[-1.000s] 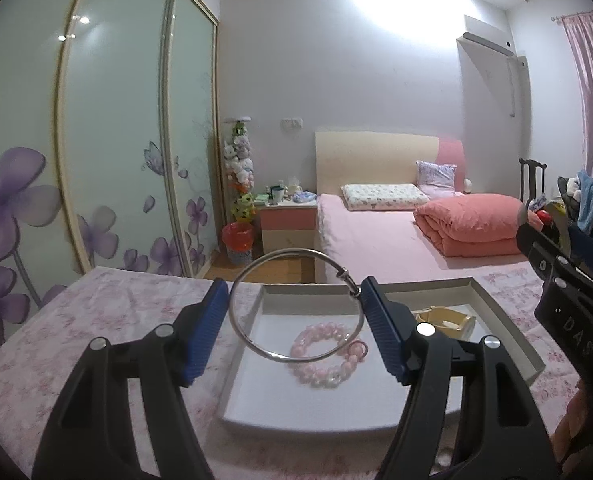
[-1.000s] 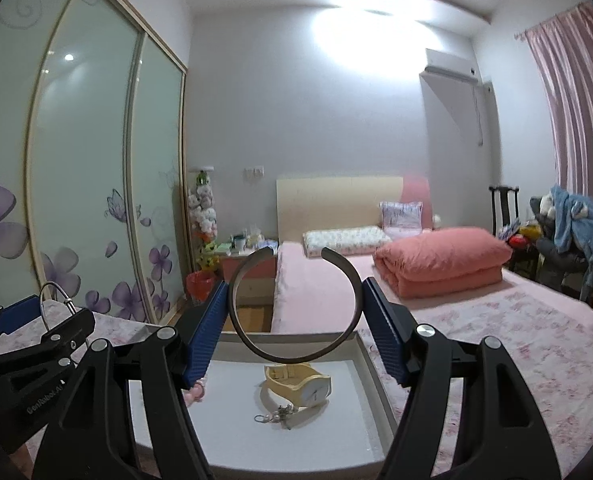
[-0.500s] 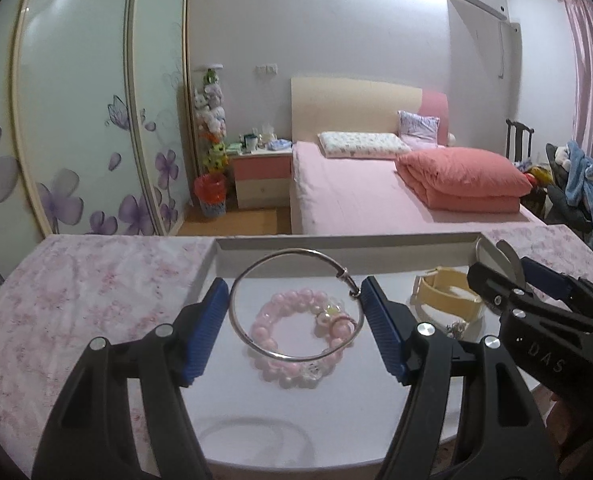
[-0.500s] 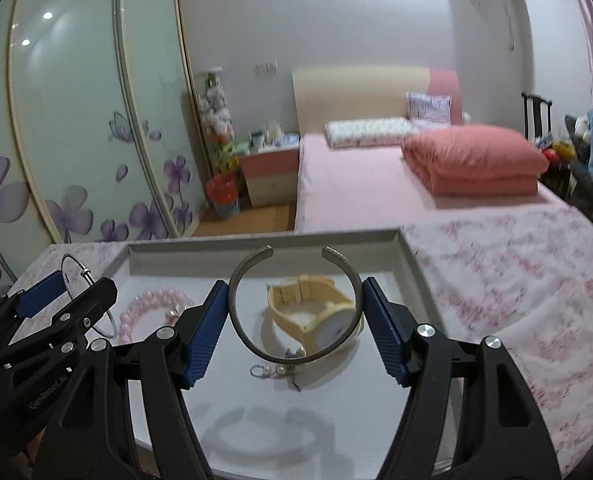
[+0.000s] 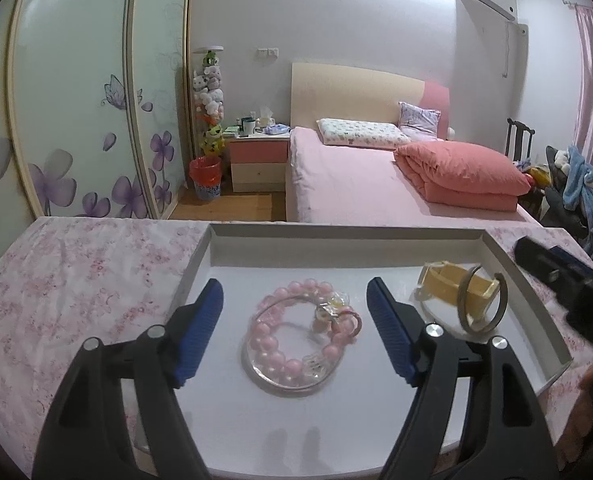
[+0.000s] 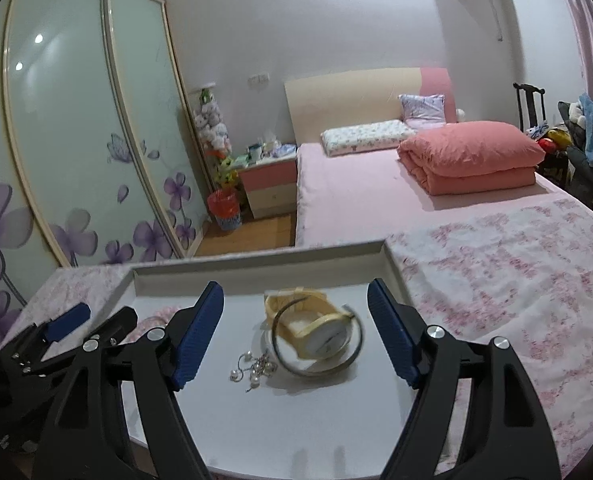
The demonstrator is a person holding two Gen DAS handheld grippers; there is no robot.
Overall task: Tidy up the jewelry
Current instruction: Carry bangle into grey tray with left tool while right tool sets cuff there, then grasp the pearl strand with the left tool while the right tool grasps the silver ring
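A white tray sits on the floral tablecloth. In the left wrist view my left gripper is open and empty above a silver bangle that lies around a pink bead bracelet on the tray floor. In the right wrist view my right gripper is open and empty; a dark open cuff bangle is tilted and blurred over a yellow watch, with small silver earrings beside it. The cuff and watch also show in the left wrist view.
The tray has raised walls on all visible sides. The floral cloth covers the table around it. A bed, a nightstand and sliding wardrobe doors stand beyond the table edge. The left gripper's body is at the tray's left.
Both grippers have opened. The silver bangle has dropped from the left gripper onto the pink bracelet; the dark cuff has left the right gripper and is falling onto the watch.
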